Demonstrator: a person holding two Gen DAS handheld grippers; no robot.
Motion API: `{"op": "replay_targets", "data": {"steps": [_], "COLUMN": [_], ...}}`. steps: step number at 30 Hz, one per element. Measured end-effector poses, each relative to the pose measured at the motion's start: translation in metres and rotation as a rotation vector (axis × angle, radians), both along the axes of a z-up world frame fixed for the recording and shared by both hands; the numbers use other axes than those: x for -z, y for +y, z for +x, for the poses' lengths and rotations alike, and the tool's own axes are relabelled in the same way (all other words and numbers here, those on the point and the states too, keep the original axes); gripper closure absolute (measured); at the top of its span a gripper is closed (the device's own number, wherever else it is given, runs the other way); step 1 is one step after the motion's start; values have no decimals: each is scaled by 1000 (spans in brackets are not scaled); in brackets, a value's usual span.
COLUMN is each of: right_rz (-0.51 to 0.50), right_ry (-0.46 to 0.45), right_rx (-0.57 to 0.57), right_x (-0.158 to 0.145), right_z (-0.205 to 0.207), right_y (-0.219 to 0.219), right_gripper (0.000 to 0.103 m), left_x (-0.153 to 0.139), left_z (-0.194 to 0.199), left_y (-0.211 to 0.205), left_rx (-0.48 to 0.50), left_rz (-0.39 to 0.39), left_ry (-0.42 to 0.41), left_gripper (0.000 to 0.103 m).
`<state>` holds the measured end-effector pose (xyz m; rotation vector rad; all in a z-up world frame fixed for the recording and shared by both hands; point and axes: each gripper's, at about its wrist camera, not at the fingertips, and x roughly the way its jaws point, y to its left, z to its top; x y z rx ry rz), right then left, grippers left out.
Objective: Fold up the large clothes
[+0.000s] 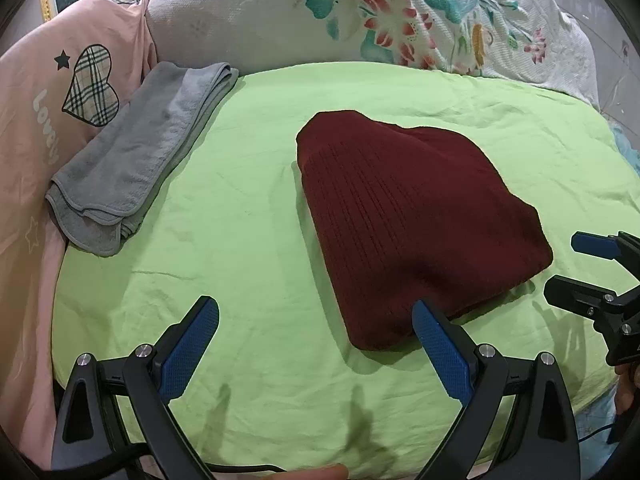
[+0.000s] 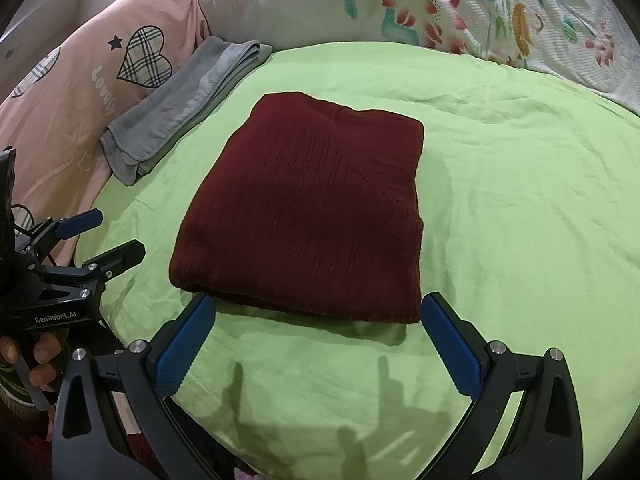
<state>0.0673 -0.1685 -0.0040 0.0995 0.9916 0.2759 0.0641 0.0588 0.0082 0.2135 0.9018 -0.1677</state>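
Observation:
A dark red knit garment [image 1: 412, 216] lies folded into a flat rectangle on the green sheet [image 1: 248, 208]; it also shows in the right wrist view [image 2: 312, 216]. My left gripper [image 1: 316, 320] is open and empty, just in front of the garment's near left corner. My right gripper [image 2: 316, 312] is open and empty, its fingers either side of the garment's near edge, above the sheet. The right gripper shows at the right edge of the left wrist view [image 1: 576, 268], and the left gripper at the left edge of the right wrist view [image 2: 108, 236].
A folded grey towel [image 1: 136, 160] lies at the left on the sheet's edge, also in the right wrist view [image 2: 180, 108]. A pink quilt with a plaid heart [image 1: 48, 92] lies to the left. A floral bedcover [image 1: 400, 12] is piled behind.

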Motion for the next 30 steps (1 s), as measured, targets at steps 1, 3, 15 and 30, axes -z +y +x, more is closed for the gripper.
{"op": "replay_targets", "data": {"steps": [1,3,15,30], "right_rz": [0,1,11,20], "right_ry": [0,0,-2,-3], "right_rx": [-1,-2,-3,-4], "right_x": [0,0,0,0], "right_z": [1,1,1,-1], "right_y": [-1,-1,-3,-5], "right_gripper": [1,1,1,1], "left_x": [0,0,-2,-4], "left_z": [0,0,-3,-8], "left_y": [0,-1,1,-4], "left_rx": [0,0,1,18], "left_rz": [0,-3,-15,-17], "left_ry": [0,0,-2,-5], "left_gripper": [5,5,5,5]}}
